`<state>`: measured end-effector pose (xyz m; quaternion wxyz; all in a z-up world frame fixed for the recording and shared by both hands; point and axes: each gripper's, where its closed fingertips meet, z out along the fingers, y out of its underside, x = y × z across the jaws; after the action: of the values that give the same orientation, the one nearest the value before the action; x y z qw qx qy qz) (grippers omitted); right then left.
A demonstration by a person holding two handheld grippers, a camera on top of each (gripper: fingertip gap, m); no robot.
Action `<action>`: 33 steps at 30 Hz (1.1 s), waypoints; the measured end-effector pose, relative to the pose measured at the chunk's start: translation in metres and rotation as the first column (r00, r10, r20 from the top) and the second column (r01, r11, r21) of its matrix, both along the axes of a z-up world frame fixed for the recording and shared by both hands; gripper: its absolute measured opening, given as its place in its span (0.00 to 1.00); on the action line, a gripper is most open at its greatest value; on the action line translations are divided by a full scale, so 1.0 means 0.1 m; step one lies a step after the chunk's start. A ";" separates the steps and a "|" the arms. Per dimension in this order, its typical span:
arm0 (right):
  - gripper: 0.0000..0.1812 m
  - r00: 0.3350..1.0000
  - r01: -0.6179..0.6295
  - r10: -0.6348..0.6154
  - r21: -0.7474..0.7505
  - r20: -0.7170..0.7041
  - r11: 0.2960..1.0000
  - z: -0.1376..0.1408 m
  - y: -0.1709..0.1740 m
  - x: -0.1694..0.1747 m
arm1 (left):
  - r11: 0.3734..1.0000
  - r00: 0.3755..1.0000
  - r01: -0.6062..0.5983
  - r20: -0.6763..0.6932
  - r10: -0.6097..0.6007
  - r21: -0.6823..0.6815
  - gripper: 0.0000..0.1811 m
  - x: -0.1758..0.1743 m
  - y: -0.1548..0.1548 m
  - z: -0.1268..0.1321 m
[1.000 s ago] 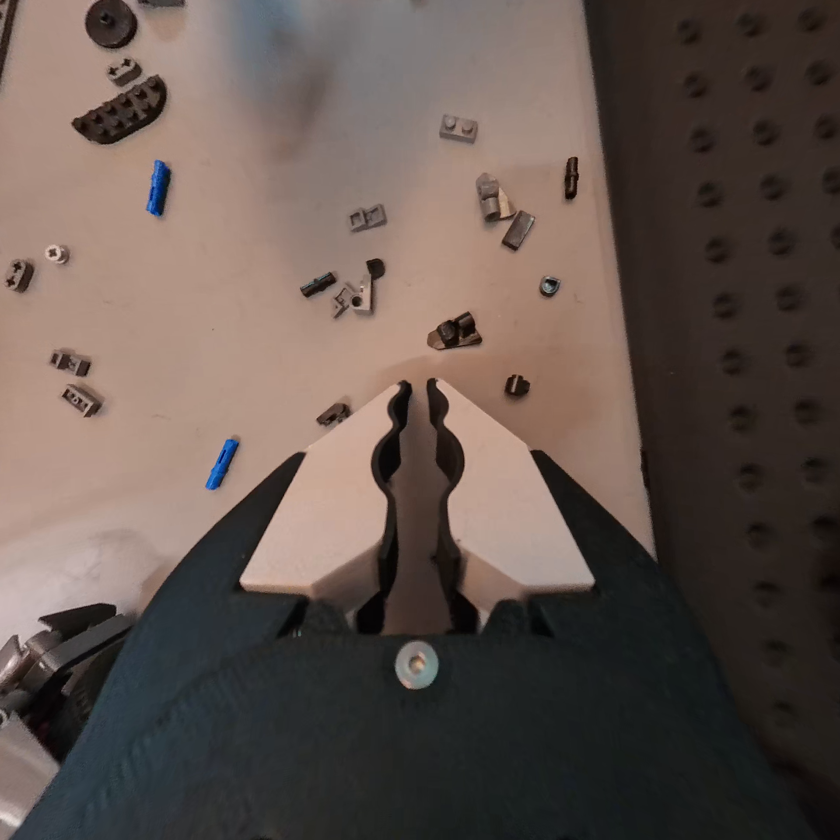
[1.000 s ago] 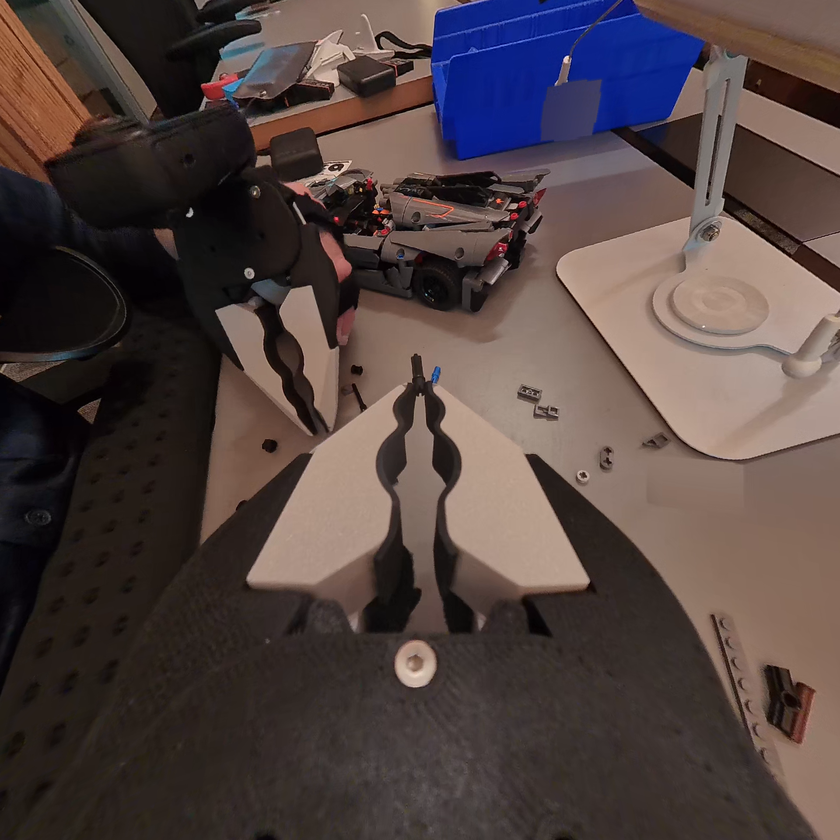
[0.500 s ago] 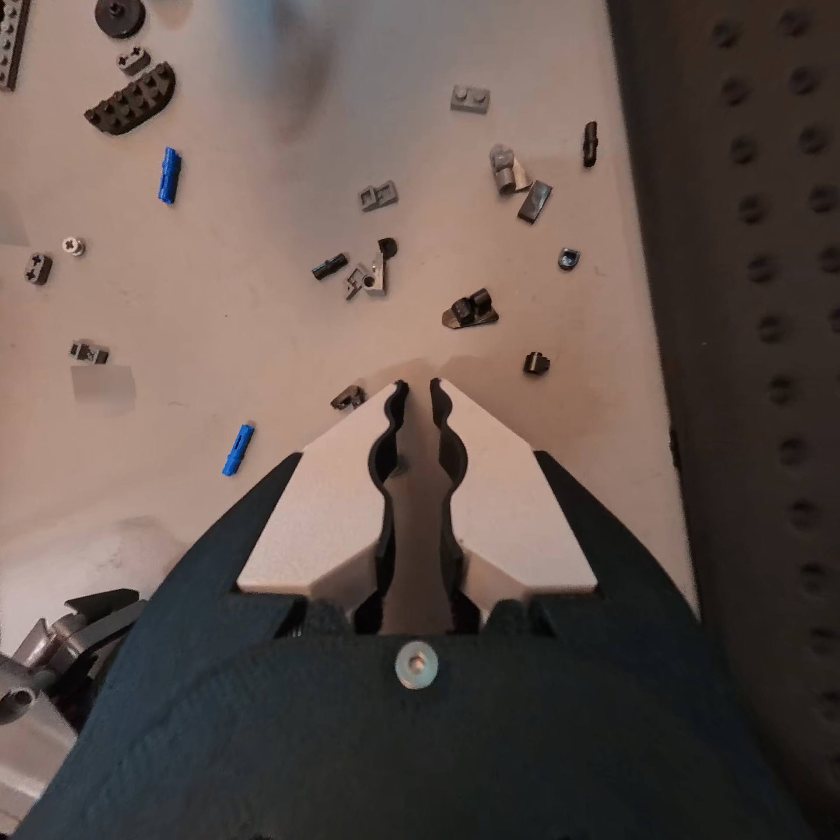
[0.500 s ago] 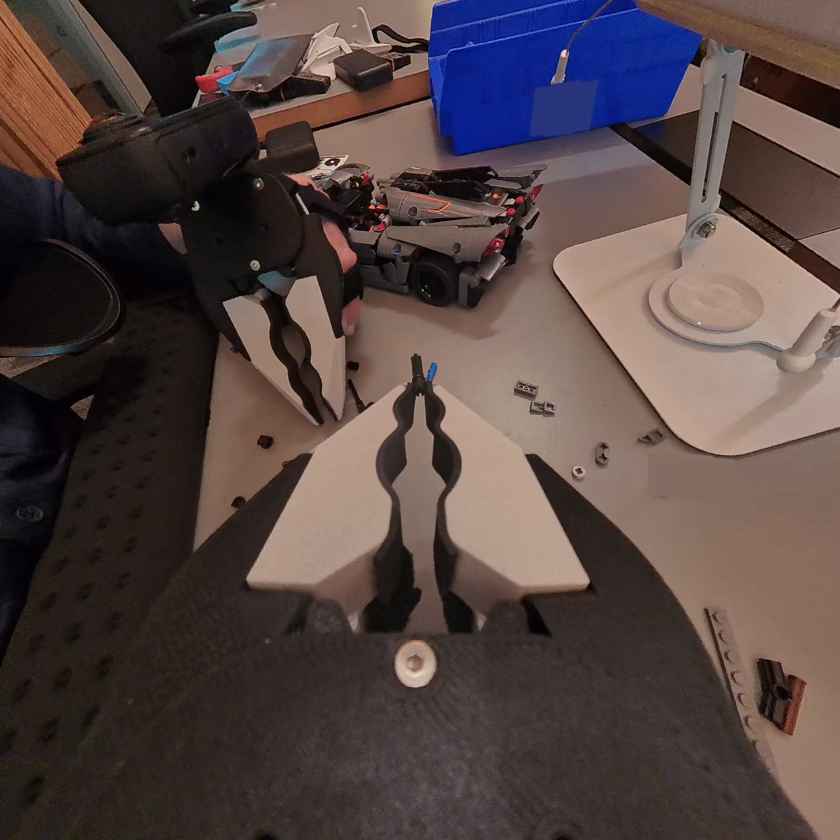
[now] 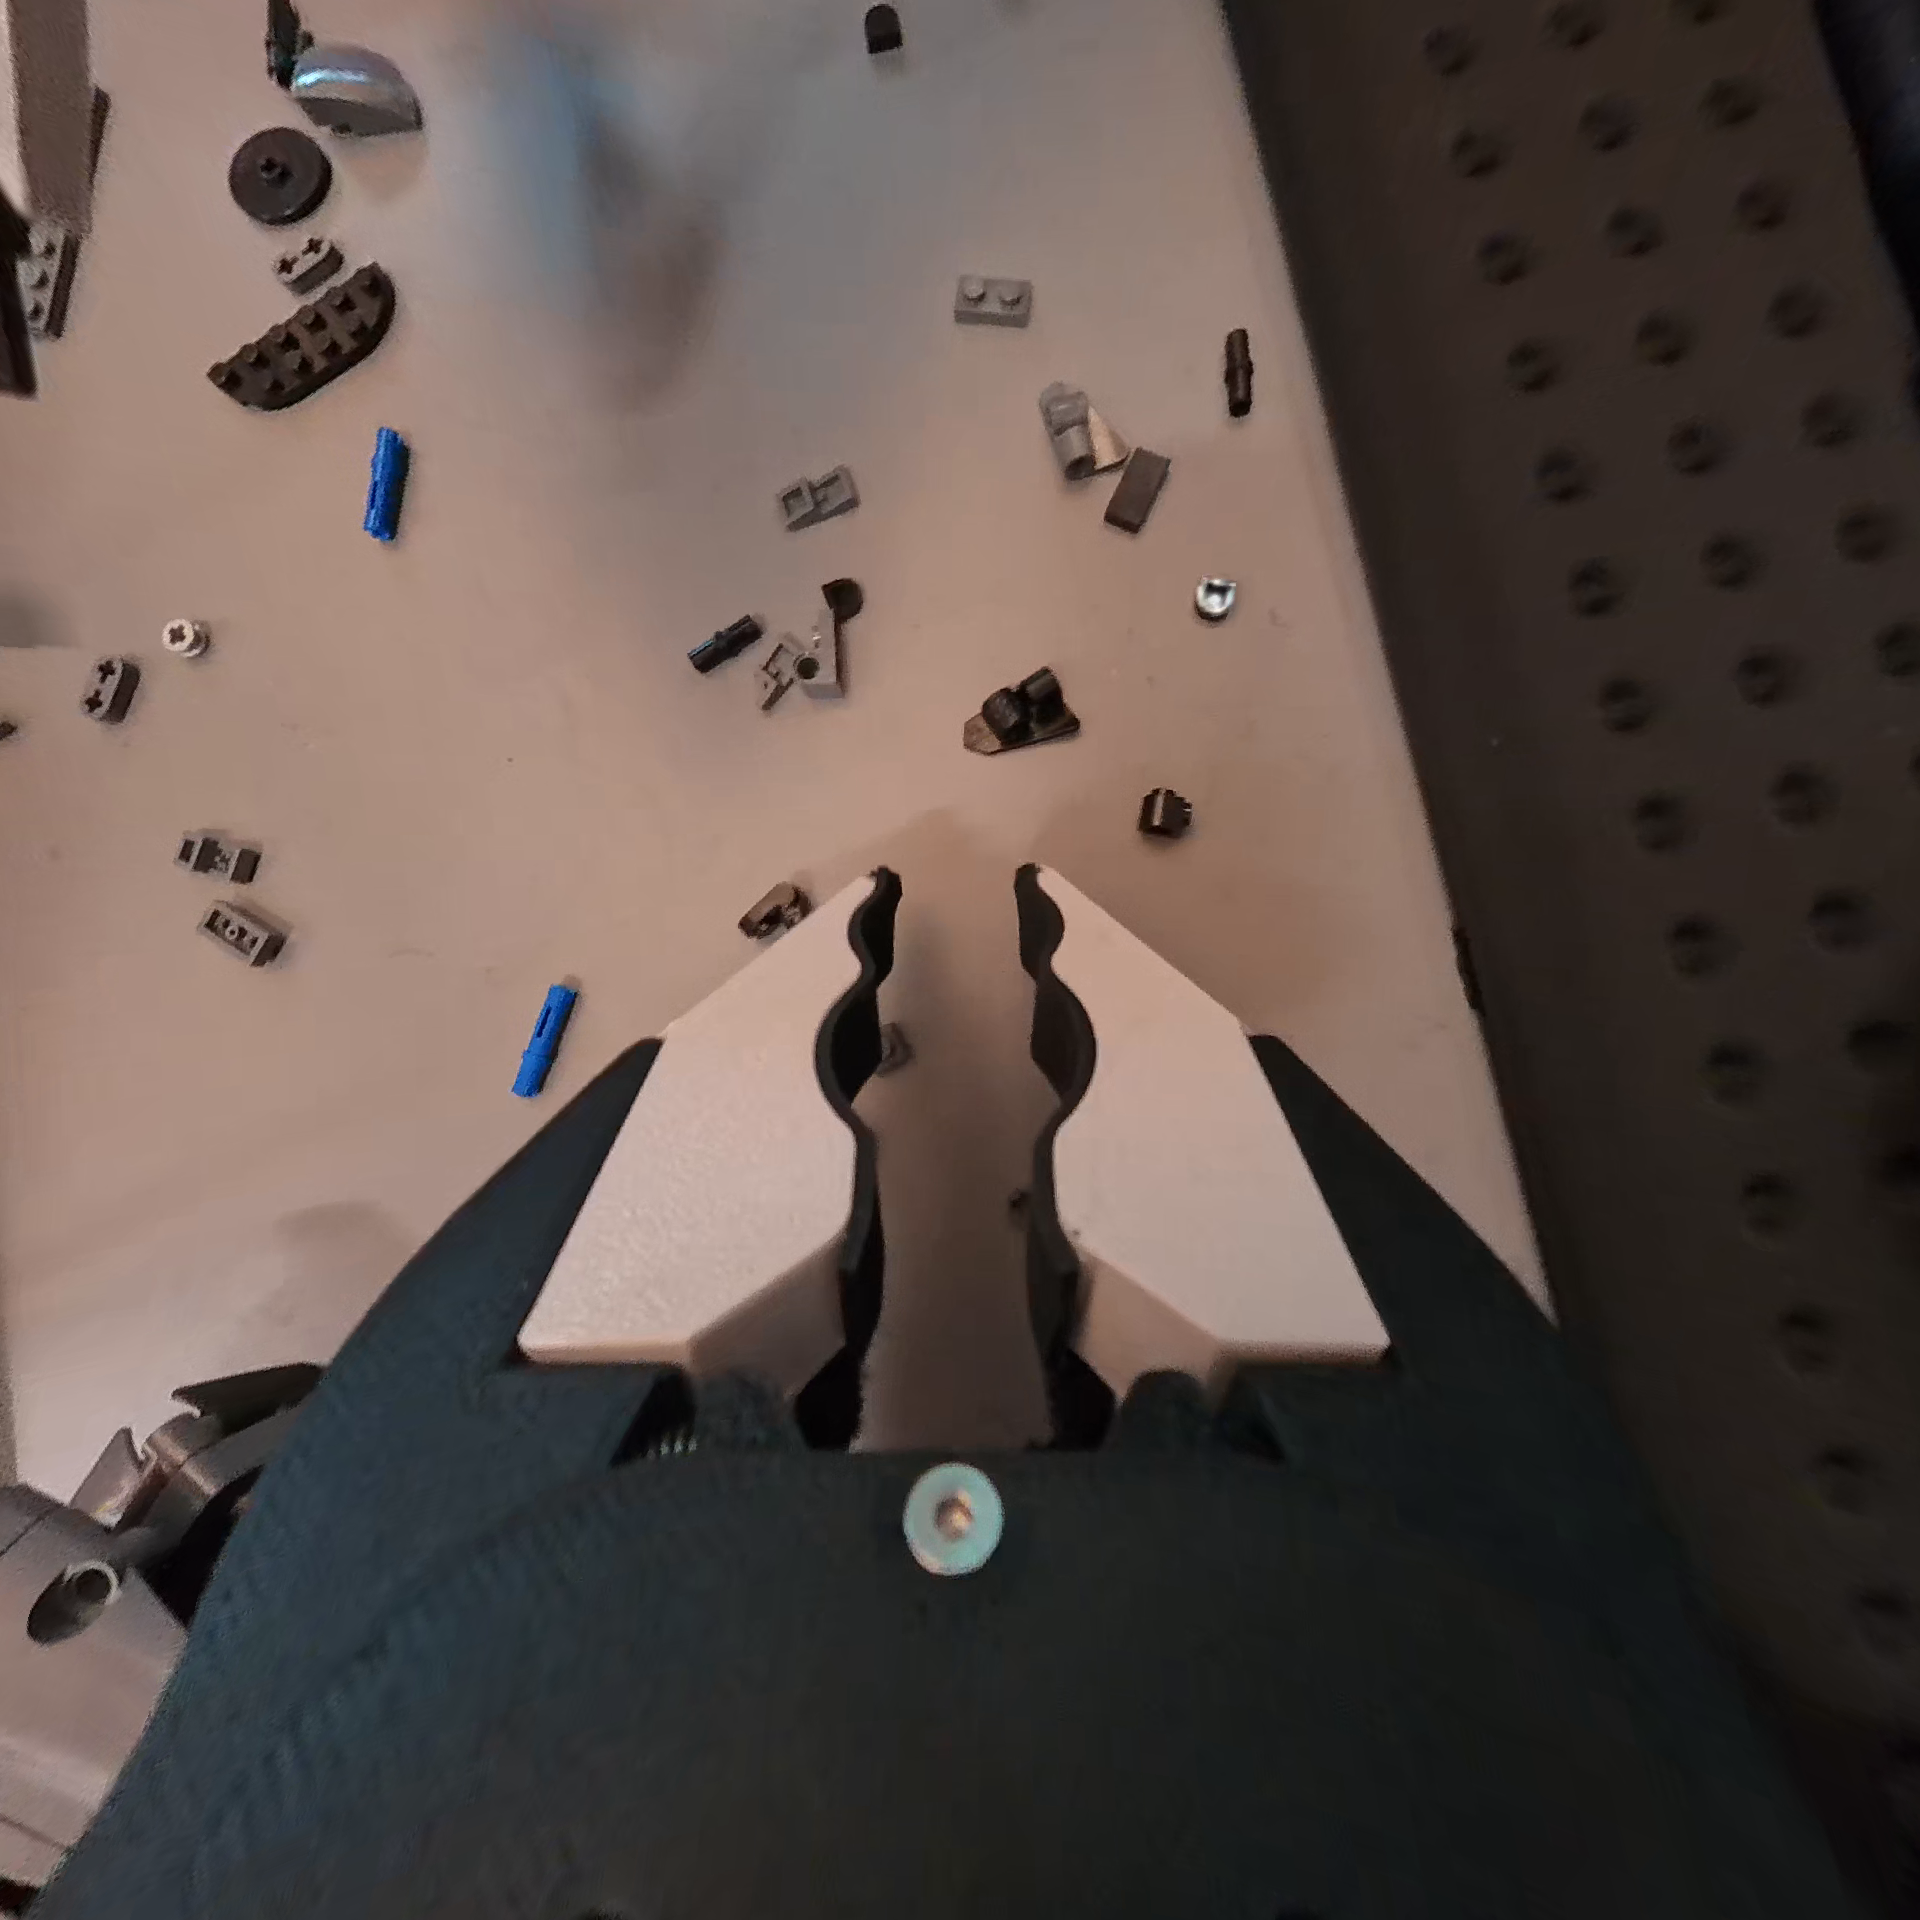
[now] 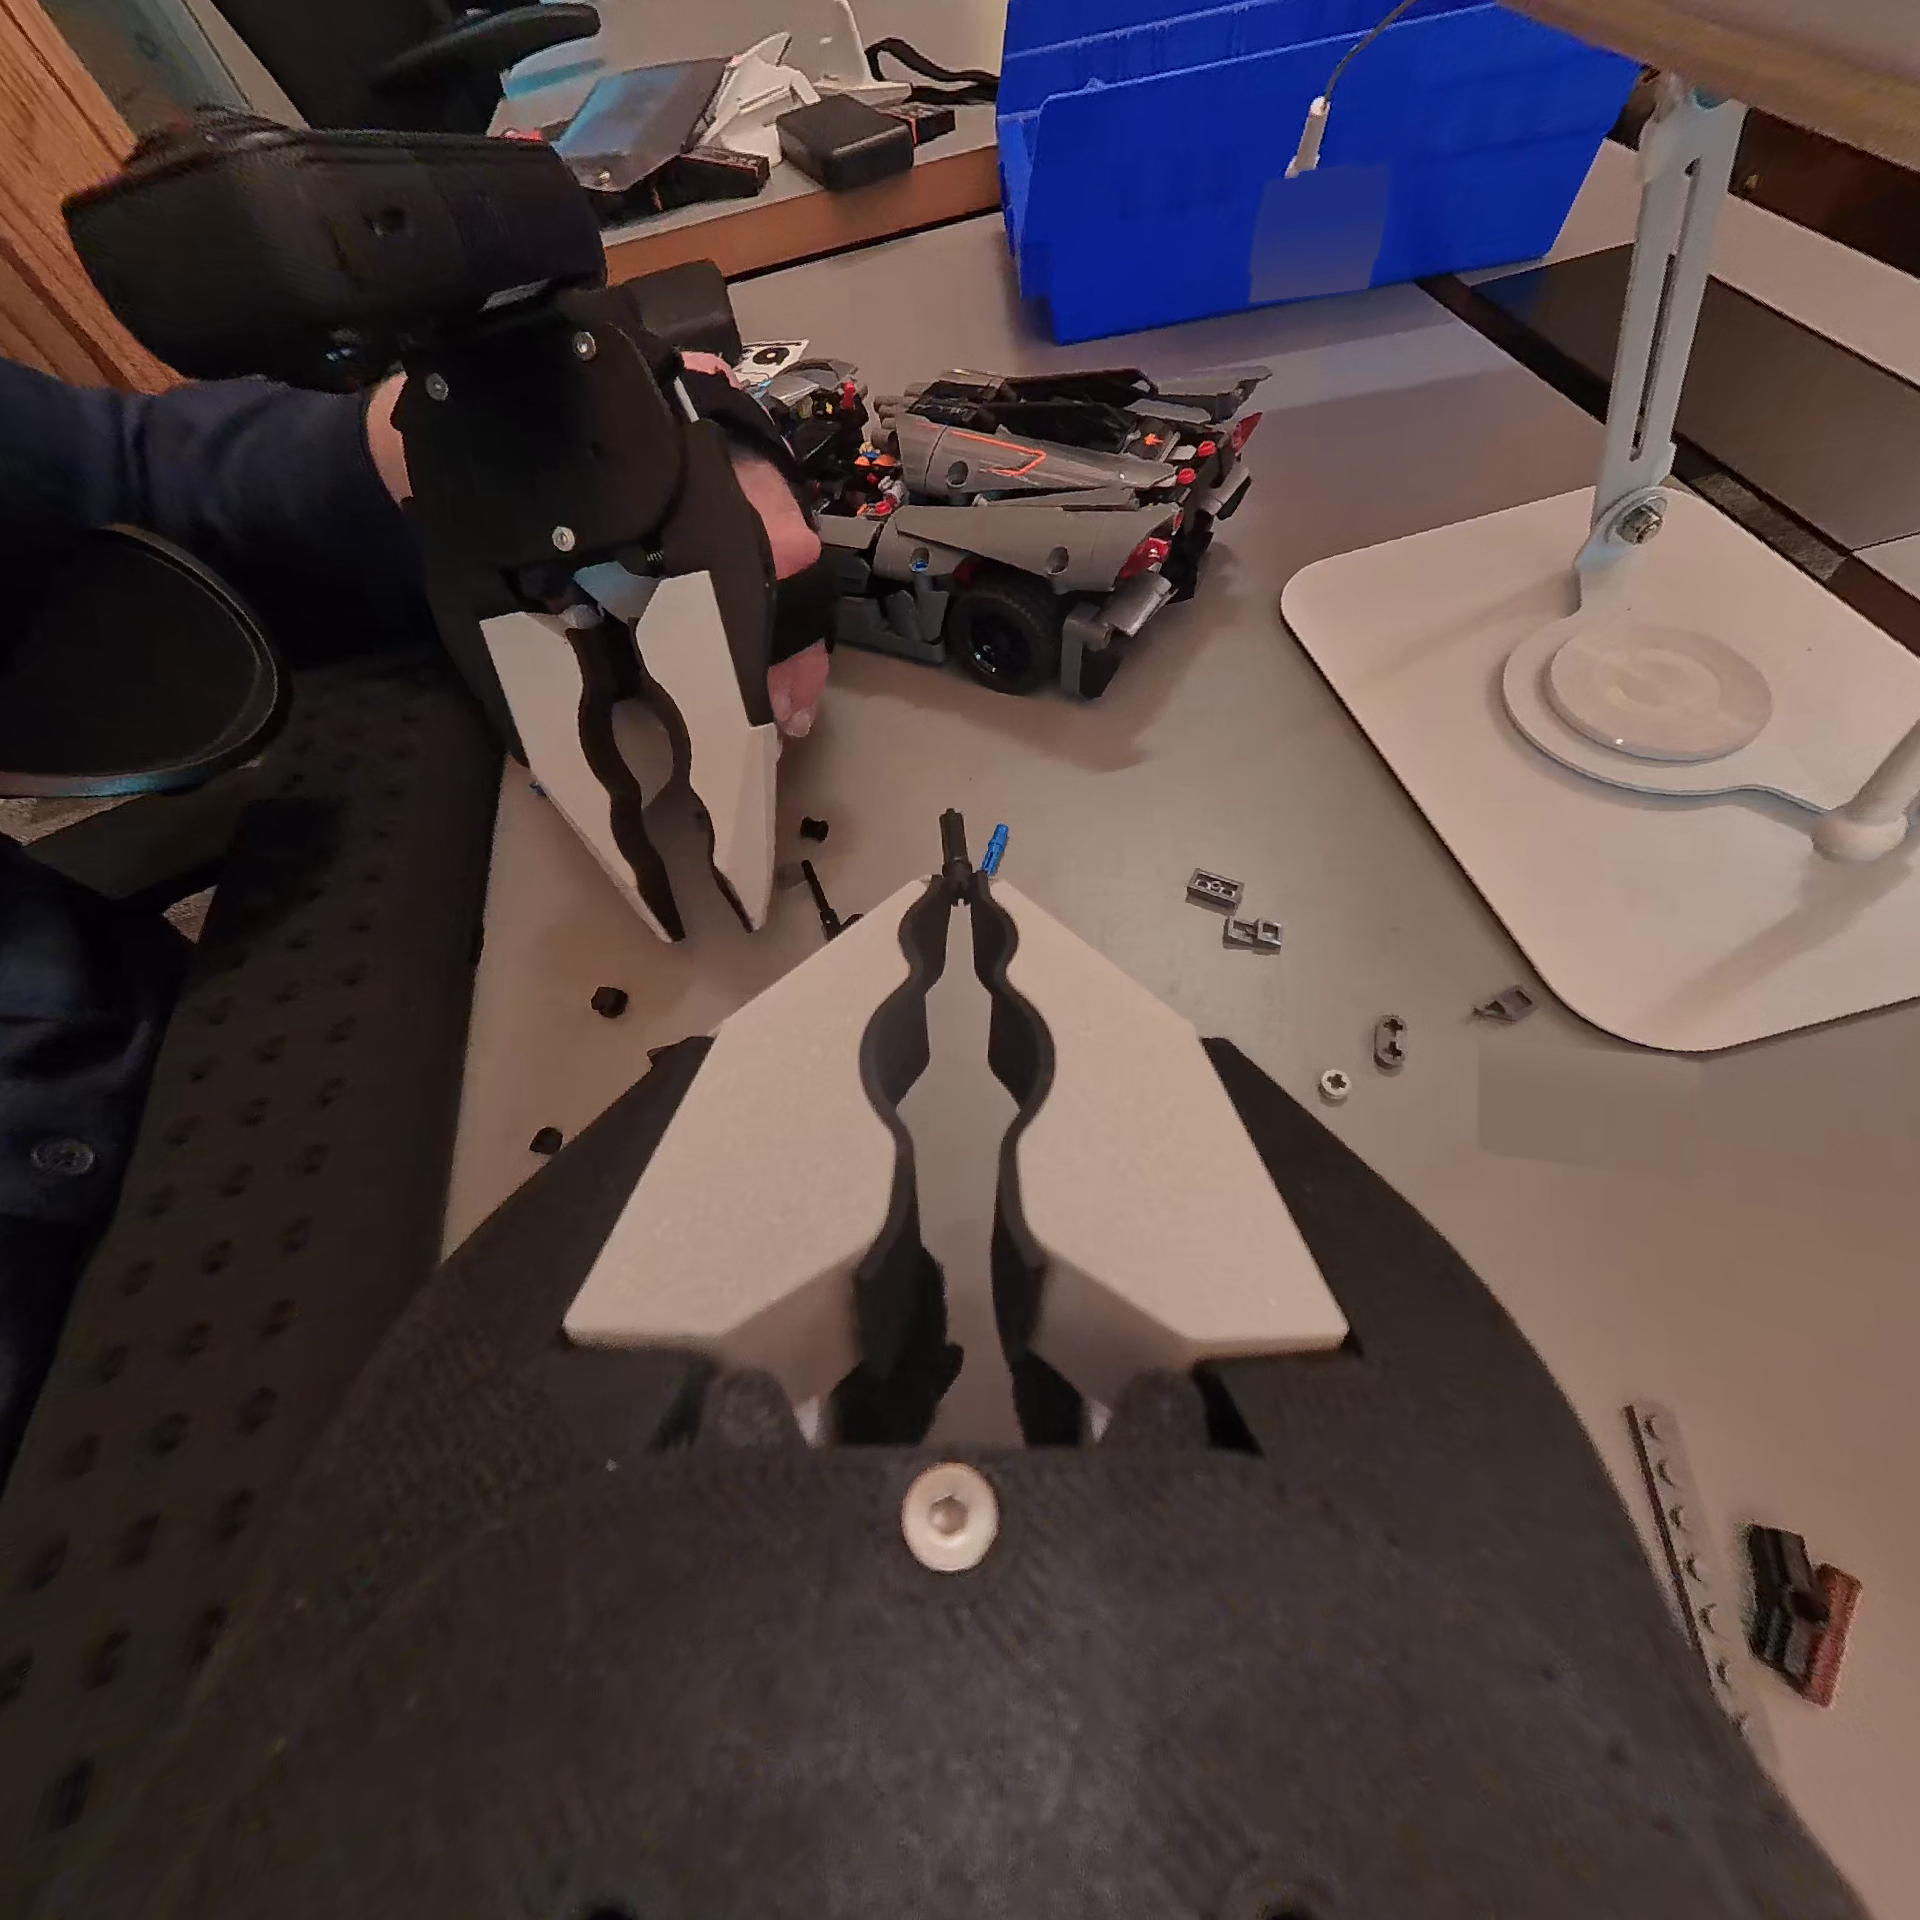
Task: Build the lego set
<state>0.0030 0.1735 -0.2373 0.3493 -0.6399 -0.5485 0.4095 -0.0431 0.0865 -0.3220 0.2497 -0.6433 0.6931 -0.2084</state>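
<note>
Pointing down at the table (image 5: 582, 748), the left gripper (image 5: 954, 883) has its jaws parted with nothing between them; its tips hang close above the table top among scattered loose pieces. The right gripper (image 6: 956, 883) is closed on a small black pin (image 6: 952, 844), pinched at the very tips with the pin sticking out ahead; a blue pin (image 6: 995, 846) shows just beside it, and whether that one is held or lies on the table behind cannot be told. Both grippers have pale, wedge-shaped fingers with wavy black inner pads, set in rough black bodies. The grey and black toy car (image 6: 1039, 520), the partly built set, stands on the table beyond the left gripper, with orange and red details and one black tyre showing. A blue plastic bin (image 6: 1247, 156) stands behind the car; what it contains is hidden. Loose pieces near the left gripper include two blue pins (image 5: 387, 484) (image 5: 544, 1039), a curved black studded plate (image 5: 307, 338), a round black disc (image 5: 278, 175) and a small grey two-stud plate (image 5: 994, 301). A white stand base (image 6: 1558, 748), smooth and rounded, lies at the right. A dark perforated surface (image 5: 1662, 727) borders the table edge.
</note>
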 end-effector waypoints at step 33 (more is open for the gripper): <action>0.01 1.000 0.001 -0.001 0.012 0.003 1.000 0.01 0.02 0.04 | 0.996 1.000 0.006 -0.027 -0.004 0.093 0.14 -0.10 0.07 0.11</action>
<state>0.0067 0.1753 -0.2360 0.3526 -0.6388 -0.5508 0.4052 -0.0534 0.0936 -0.3110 0.2696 -0.6320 0.7069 -0.1677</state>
